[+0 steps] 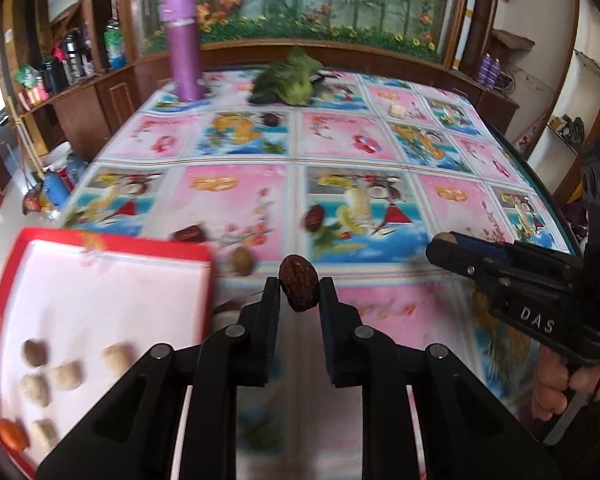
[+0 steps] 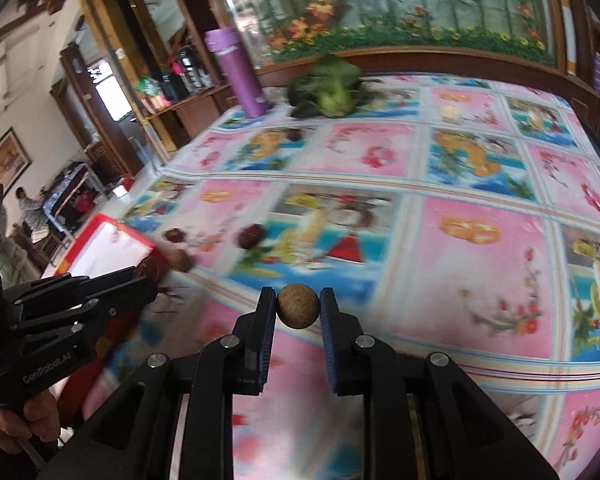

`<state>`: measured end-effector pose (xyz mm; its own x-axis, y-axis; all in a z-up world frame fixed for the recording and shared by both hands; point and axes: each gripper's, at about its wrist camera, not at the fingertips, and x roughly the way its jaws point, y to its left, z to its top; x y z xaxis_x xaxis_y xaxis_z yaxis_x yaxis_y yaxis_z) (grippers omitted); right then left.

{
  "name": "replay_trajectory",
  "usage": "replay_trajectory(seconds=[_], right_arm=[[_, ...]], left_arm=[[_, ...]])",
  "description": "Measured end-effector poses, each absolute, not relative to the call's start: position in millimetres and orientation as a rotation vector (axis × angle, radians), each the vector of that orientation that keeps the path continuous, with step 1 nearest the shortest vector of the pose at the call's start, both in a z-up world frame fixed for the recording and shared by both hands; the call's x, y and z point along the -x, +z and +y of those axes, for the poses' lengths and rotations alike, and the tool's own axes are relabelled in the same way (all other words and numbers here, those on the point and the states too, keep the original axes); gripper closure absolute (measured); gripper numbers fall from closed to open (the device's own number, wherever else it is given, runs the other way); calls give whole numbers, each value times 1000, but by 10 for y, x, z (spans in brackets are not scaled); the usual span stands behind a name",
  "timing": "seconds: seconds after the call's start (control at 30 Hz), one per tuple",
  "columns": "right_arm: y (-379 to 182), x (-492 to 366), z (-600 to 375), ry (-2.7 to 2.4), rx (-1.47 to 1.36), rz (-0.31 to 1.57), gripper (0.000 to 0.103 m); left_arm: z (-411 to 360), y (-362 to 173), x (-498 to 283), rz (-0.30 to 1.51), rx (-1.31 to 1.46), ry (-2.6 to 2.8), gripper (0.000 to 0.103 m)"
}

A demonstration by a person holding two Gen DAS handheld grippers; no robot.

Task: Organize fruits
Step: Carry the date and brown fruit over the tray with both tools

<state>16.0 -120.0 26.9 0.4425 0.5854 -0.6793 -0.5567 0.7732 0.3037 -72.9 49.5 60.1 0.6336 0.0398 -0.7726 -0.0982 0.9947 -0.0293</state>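
A wrinkled red date is pinched in the left gripper and a round brown fruit in the right gripper, both above the tablecloth; each should be lowered over the red-rimmed tray before being released.

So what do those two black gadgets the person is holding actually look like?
Both are black plastic pistol-grip tools with hinged linkages, silver pivot pins and two flat fingers. The right gripper has blue pads on its fingers and white "DAS" lettering on its side; the left gripper reads "GenRobot.AI". No cables visible.
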Motion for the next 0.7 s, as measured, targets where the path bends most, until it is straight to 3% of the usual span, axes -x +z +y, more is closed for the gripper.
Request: replay_trajectory(seconds=[0.3, 0.5, 0.7], right_arm=[[684, 163, 77, 919, 53, 803, 83], [653, 175, 747, 977, 91, 868, 83], [499, 192, 1184, 982, 170, 951, 83]], left_arm=[[1672, 896, 1355, 857, 112, 282, 82], [2397, 804, 1229, 923, 153, 346, 82], [2638, 622, 1060, 1000, 144, 330, 82]])
